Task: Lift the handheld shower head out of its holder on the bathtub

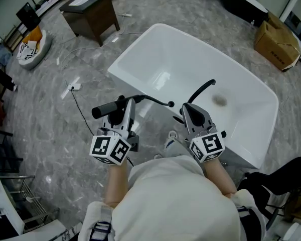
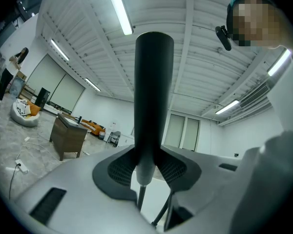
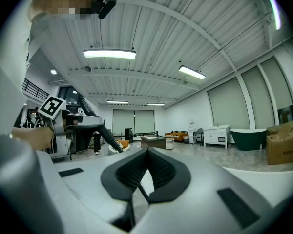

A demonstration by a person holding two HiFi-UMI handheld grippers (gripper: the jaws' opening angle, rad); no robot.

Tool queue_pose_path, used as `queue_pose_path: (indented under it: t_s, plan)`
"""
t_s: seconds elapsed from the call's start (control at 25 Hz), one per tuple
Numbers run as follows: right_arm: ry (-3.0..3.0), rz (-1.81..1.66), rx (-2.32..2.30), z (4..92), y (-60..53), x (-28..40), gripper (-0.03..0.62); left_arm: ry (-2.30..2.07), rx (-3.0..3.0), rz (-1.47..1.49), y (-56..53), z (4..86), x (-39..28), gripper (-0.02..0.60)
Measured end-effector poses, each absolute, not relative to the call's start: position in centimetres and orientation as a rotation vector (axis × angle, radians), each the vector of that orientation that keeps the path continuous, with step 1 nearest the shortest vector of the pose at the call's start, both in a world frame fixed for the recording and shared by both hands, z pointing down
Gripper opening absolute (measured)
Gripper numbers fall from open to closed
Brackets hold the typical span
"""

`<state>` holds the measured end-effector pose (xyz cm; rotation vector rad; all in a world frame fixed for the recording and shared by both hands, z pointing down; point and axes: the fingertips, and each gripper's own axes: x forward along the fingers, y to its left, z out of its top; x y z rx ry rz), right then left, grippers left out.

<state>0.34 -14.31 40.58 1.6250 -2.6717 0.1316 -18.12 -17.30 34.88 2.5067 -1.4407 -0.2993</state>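
The black handheld shower head [image 1: 106, 108] lies level above the near rim of the white bathtub [image 1: 140, 49]. Its thin hose [image 1: 155, 100] runs right towards the curved black faucet [image 1: 201, 91]. My left gripper [image 1: 126, 105] is shut on the handle. In the left gripper view the handle [image 2: 152, 91] stands upright, clamped between the dark pads [image 2: 119, 169]. My right gripper [image 1: 190, 112] hovers beside the faucet with its pads [image 3: 129, 172] pressed together and nothing between them. The right gripper view also shows the shower head [image 3: 101, 132] to its left. The holder is hidden.
A brown wooden cabinet [image 1: 90, 14] stands on the marble floor behind the tub. A cardboard box [image 1: 277, 44] sits at the far right. A cable and power strip [image 1: 74, 87] lie on the floor to the left, near a round cushion [image 1: 32, 46].
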Motion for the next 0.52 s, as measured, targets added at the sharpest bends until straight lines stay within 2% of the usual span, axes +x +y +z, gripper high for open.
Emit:
queue_pose_path:
  t_s: [0.52]
  plan:
    - [-2.672,0.137,1.629,40.77,-14.51,0.33,0.020,-1.427,2.497,-0.305,-17.43,35.20,-18.22,0.141]
